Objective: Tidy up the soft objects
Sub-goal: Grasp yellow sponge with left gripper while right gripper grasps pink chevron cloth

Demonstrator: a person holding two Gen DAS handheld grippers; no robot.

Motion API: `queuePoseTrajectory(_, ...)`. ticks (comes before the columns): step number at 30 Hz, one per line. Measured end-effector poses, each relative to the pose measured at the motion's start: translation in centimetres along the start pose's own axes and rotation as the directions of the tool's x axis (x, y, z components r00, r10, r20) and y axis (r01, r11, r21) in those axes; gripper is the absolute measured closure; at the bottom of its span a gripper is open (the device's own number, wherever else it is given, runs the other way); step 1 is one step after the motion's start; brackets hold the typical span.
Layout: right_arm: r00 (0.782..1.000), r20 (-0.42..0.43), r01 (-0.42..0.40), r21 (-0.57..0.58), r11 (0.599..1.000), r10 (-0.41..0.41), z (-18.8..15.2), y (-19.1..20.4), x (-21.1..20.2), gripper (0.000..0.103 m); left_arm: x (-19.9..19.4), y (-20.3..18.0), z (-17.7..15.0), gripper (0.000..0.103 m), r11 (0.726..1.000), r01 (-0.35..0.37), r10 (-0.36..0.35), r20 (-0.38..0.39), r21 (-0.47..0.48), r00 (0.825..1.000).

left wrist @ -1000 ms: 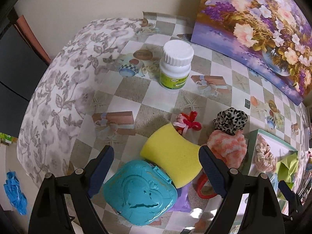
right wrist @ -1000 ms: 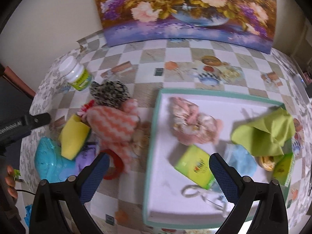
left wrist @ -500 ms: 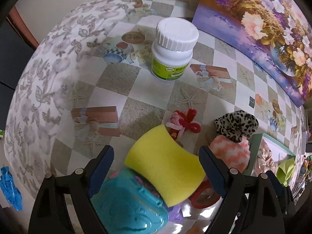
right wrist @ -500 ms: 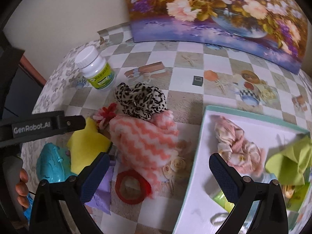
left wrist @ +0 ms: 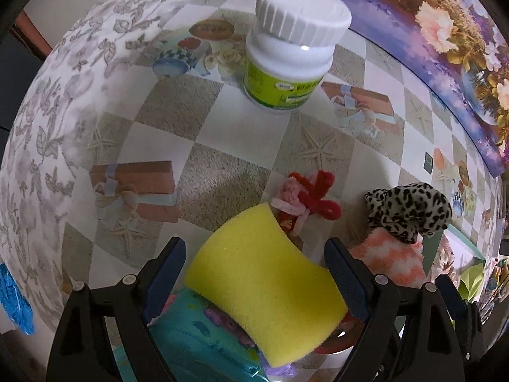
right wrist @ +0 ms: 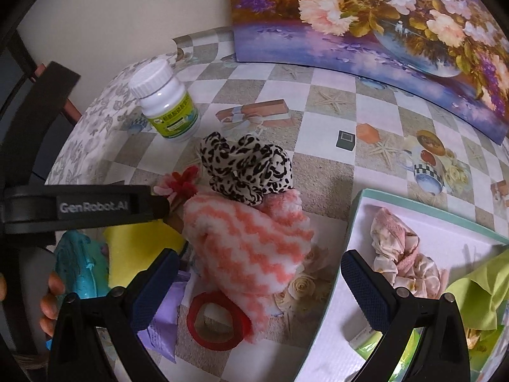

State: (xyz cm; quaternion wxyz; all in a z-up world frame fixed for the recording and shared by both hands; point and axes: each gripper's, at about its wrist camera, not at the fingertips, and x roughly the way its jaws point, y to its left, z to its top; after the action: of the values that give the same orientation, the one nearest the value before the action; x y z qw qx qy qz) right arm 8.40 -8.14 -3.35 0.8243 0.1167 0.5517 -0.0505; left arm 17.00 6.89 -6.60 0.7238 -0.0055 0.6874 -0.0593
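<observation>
My left gripper [left wrist: 254, 273] is open, its jaws on either side of a yellow sponge [left wrist: 267, 283] that leans on a teal heart-shaped case [left wrist: 197, 350]. My right gripper [right wrist: 257, 283] is open above a pink-and-white fuzzy cloth [right wrist: 248, 242], also in the left wrist view [left wrist: 391, 261]. A leopard-print scrunchie [right wrist: 248, 168] lies just beyond the cloth. A red and pink pipe-cleaner flower [left wrist: 305, 197] lies past the sponge. A teal-rimmed white tray [right wrist: 423, 213] at right holds a pink floral scrunchie [right wrist: 397, 248] and a green cloth [right wrist: 477, 289].
A white pill bottle [left wrist: 292, 47] with a green label stands farther back. A floral painting [right wrist: 381, 31] leans on the wall. A red tape ring [right wrist: 219, 318] and a purple packet [right wrist: 165, 324] lie near the cloth. The table edge drops off at left.
The left gripper has moved forward and down around the yellow sponge. The right gripper has swung left from the tray to over the pink-and-white cloth.
</observation>
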Motion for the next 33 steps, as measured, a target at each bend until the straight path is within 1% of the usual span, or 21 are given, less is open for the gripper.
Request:
queuePoseTrajectory(4,1.0,0.011,0.001,-0.003,1.0,-0.001,0.2,0.1,0.0,0.001,0.8,-0.3,0.1,0.014,1.0,-0.008,0.008,-0.012,0.009,1.0)
queuePoseTrajectory(6,1.0,0.014,-0.003,-0.008,1.0,0.003,0.2,0.2,0.0,0.007,1.0,-0.4,0.1,0.014,1.0,-0.018,0.019,-0.01,0.014,1.0)
queuePoseTrajectory(10,1.0,0.013,-0.013,-0.017,1.0,0.013,0.2,0.5,0.1,0.014,1.1,-0.7,0.1,0.014,1.0,-0.007,0.007,-0.002,0.011,1.0)
queuePoseTrajectory(13,1.0,0.007,-0.022,-0.024,0.999,0.022,0.0,0.6,0.4,0.02,1.1,-0.9,-0.1,0.014,1.0,-0.013,0.013,0.002,0.022,1.0)
queuePoseTrajectory(16,0.999,0.005,-0.038,-0.031,0.999,0.038,-0.1,0.8,0.5,0.029,1.2,-1.8,-0.1,0.014,1.0,-0.017,0.016,0.004,0.026,1.0)
queuePoseTrajectory(18,0.999,0.002,-0.048,-0.033,0.998,0.048,-0.2,0.8,0.6,0.045,1.4,-2.1,0.0,0.014,0.999,-0.016,0.016,0.006,0.028,1.0)
queuePoseTrajectory(21,0.998,-0.004,-0.056,-0.032,0.998,0.056,-0.3,0.8,0.6,0.057,1.7,-2.7,0.0,0.014,0.999,-0.023,0.023,0.009,0.033,1.0)
queuePoseTrajectory(23,0.998,-0.005,-0.063,-0.029,0.998,0.063,-0.3,0.6,0.6,0.062,1.8,-2.9,0.0,0.016,0.999,-0.025,0.024,0.013,0.033,1.0)
queuePoseTrajectory(25,0.998,-0.002,-0.067,-0.026,0.997,0.067,-0.3,0.5,0.5,0.063,1.7,-2.9,-0.1,0.022,0.999,-0.023,0.022,0.017,0.031,1.0)
queuePoseTrajectory(26,0.998,-0.001,-0.069,-0.024,0.997,0.069,-0.3,0.4,0.4,0.065,1.8,-2.9,-0.1,0.023,0.999,-0.022,0.021,0.019,0.031,1.0)
queuePoseTrajectory(27,0.997,0.0,-0.072,-0.022,0.997,0.072,-0.3,0.4,0.4,0.07,1.9,-2.7,-0.1,0.024,0.999,-0.021,0.02,0.021,0.031,1.0)
queuePoseTrajectory(29,0.997,0.003,-0.075,-0.016,0.997,0.075,-0.2,0.2,0.2,0.073,1.9,-2.8,-0.1,0.025,0.999,-0.022,0.021,0.024,0.035,0.999)
queuePoseTrajectory(32,0.997,0.006,-0.079,-0.01,0.997,0.079,-0.2,0.1,0.0,0.082,1.9,-2.6,-0.1,0.029,0.999,-0.015,0.014,0.03,0.032,0.999)
queuePoseTrajectory(33,0.997,0.008,-0.078,-0.007,0.997,0.079,-0.1,0.1,-0.1,0.084,1.9,-2.6,-0.1,0.03,0.999,-0.012,0.011,0.032,0.03,0.999)
